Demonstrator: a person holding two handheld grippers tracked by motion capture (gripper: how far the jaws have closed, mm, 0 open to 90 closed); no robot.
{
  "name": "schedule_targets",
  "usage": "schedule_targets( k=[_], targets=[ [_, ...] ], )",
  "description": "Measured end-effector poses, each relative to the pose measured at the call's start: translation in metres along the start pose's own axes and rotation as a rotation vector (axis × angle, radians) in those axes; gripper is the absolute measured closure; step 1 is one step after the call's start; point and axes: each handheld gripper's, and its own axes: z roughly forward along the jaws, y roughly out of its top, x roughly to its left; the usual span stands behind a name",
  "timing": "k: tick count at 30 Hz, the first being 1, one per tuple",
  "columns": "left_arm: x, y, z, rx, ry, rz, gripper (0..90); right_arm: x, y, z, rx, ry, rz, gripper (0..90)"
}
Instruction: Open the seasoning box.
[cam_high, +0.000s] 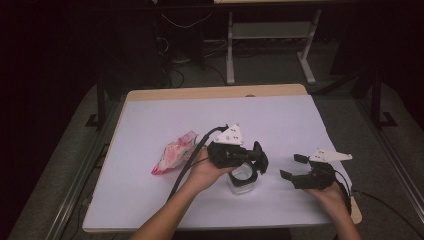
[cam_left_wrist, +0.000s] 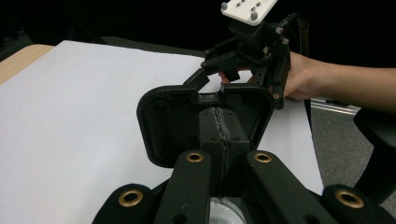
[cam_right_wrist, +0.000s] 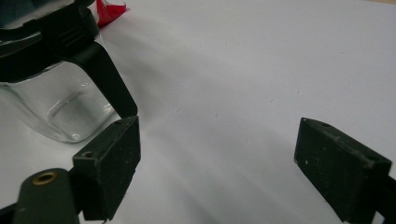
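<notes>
Left hand-held gripper (cam_high: 258, 161) clamps black plastic lid (cam_left_wrist: 205, 122), sq. clear glass jar (cam_right_wrist: 58, 112).

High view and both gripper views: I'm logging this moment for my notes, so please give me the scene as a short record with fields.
surface: white sheet on a wooden table
glass jar: clear, upright near the front edge, under the left gripper
left gripper: jaws shut, over the jar's top; whether it grips anything cannot be told
right gripper: jaws open, nothing between them, to the right of the jar
packet: red and white, lying left of the jar, untouched
hands: one on each gripper
</notes>
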Motion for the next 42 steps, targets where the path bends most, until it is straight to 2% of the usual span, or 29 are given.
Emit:
schedule_targets(
  k=[31, 36, 42],
  targets=[
    [0.002, 0.006, 0.018, 0.013, -0.018, 0.007, 89.7, 0.001, 0.000, 0.000, -0.003, 0.007, -0.004, 14.2],
    [0.001, 0.006, 0.016, 0.013, -0.020, 0.010, 89.7, 0.000, 0.000, 0.000, -0.006, 0.006, -0.003, 14.2],
    [-0.002, 0.008, 0.005, 0.009, -0.018, 0.006, 89.7, 0.001, 0.000, 0.000, -0.003, 0.007, -0.003, 14.2]
  ],
)
